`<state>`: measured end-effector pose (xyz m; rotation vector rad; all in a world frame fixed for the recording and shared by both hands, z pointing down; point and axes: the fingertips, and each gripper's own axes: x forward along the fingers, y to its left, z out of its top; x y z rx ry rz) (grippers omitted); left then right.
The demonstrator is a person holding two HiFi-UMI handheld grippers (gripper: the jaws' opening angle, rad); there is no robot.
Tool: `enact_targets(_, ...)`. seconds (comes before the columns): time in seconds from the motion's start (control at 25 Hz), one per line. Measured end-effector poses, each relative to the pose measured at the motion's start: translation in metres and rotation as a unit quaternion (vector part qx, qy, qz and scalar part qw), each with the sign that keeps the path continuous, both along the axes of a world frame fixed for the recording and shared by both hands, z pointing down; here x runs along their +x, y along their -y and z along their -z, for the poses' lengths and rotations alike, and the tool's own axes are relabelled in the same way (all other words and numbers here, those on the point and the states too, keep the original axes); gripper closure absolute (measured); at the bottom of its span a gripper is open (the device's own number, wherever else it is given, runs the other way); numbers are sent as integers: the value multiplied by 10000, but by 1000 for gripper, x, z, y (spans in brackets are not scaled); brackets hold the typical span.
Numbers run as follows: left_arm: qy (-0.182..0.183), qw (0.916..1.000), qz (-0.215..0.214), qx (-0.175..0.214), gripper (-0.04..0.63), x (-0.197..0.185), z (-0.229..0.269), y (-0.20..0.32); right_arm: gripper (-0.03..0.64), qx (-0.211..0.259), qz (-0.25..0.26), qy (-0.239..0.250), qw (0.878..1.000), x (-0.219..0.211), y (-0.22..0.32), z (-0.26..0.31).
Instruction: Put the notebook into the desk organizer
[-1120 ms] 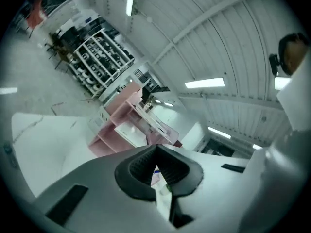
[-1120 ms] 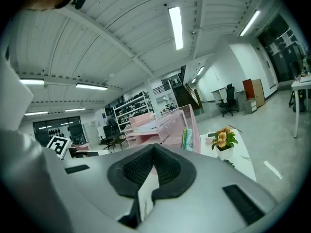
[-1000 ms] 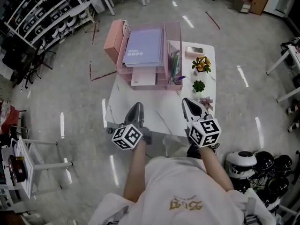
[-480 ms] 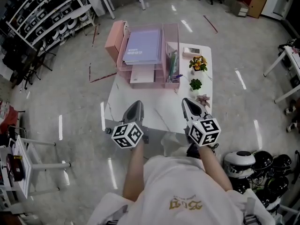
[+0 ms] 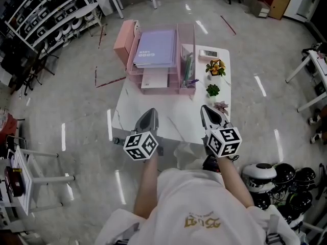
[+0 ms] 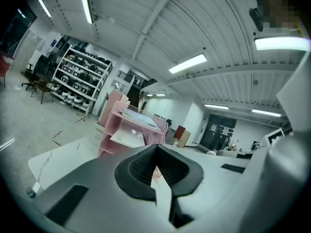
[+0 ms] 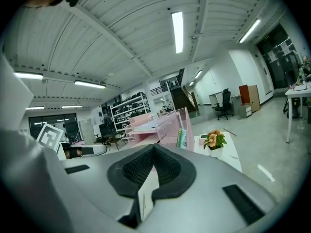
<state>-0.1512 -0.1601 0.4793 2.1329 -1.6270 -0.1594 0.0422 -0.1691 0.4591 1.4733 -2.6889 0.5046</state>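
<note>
A purple notebook (image 5: pixel 156 47) lies flat on the top tier of the pink desk organizer (image 5: pixel 186 45), which stands at the far end of the white table (image 5: pixel 179 119). My left gripper (image 5: pixel 149 113) hovers over the table's near edge, shut with nothing in it. My right gripper (image 5: pixel 206 109) is level with it to the right, also shut and empty. In the left gripper view the jaws (image 6: pixel 155 147) meet, and the organizer (image 6: pixel 121 130) with the notebook (image 6: pixel 138 116) stands ahead. In the right gripper view the closed jaws (image 7: pixel 154 147) point toward the organizer (image 7: pixel 165 124).
Small potted plants (image 5: pixel 216 67) and a flat device (image 5: pixel 210 53) line the table's right side. Books stand in the organizer's right slot (image 5: pixel 188 68). Storage shelves (image 5: pixel 46 14) stand at the far left, a white stand (image 5: pixel 25 177) at the near left, and helmets (image 5: pixel 278 180) on the floor at the right.
Both grippers stay shut near the table's front edge and have shifted slightly downward in the picture. The notebook and organizer have not moved.
</note>
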Motion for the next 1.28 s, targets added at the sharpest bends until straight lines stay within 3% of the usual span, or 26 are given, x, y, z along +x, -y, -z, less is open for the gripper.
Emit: enact_targets(1.28, -300, 9995, 139, -17, 577, -23, -5, 4, 607, -204, 115, -190, 9995, -20, 7, -12)
